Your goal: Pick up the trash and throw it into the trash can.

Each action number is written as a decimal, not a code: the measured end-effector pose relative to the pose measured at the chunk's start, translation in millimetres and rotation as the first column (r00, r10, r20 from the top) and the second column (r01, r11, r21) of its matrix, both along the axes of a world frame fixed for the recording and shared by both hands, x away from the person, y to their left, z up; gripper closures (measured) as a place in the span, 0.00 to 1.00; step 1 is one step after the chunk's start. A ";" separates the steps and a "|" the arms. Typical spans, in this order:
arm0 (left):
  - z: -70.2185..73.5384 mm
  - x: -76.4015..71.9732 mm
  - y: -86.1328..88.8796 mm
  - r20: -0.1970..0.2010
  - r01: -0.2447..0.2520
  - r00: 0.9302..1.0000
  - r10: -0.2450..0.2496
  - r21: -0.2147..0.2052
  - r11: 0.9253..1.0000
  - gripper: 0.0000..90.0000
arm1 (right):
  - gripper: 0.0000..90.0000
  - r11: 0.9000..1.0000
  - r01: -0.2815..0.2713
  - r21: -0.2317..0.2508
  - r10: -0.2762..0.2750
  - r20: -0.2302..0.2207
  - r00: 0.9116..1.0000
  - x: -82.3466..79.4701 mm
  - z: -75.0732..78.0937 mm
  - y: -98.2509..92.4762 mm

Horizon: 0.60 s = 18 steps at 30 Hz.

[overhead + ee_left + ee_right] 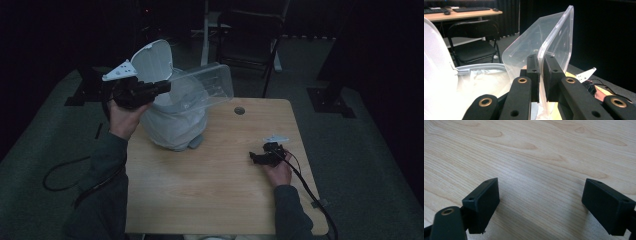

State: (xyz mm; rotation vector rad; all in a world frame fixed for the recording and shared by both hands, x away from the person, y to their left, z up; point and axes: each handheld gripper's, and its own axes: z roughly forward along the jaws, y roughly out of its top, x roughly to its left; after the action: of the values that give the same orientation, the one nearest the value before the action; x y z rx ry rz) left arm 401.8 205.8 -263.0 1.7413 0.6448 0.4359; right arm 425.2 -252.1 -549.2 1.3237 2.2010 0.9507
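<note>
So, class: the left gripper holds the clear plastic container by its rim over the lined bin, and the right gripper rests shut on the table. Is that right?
Not quite. The right gripper is open: the right gripper view shows its jaws wide apart above the bare table. The left gripper does clamp the clear plastic container by its rim over the lined bin.

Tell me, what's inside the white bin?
The white bin holds a pale plastic liner bag. The clear container is tipped over its mouth; anything deeper inside is hidden.
</note>
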 end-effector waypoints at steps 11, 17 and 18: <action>3.9 6.4 8.3 0.003 -0.032 0.999 0.032 -0.006 0.999 0.95 | 0.15 1.000 0.000 0.001 0.000 0.000 1.000 0.0 0.0 0.0; 4.2 10.8 12.6 0.001 -0.051 0.999 0.051 -0.012 0.999 0.95 | 0.15 1.000 0.000 0.001 0.000 0.000 1.000 0.0 0.0 0.0; 4.4 12.4 14.5 0.001 -0.061 0.998 0.061 -0.016 0.998 0.95 | 0.15 1.000 0.000 0.001 0.000 -0.001 1.000 0.0 0.0 0.0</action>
State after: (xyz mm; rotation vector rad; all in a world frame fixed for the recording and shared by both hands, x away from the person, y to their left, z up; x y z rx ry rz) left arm 414.2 220.3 -258.7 1.7099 0.7005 0.4733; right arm 425.2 -252.1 -549.1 1.3250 2.2009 0.9515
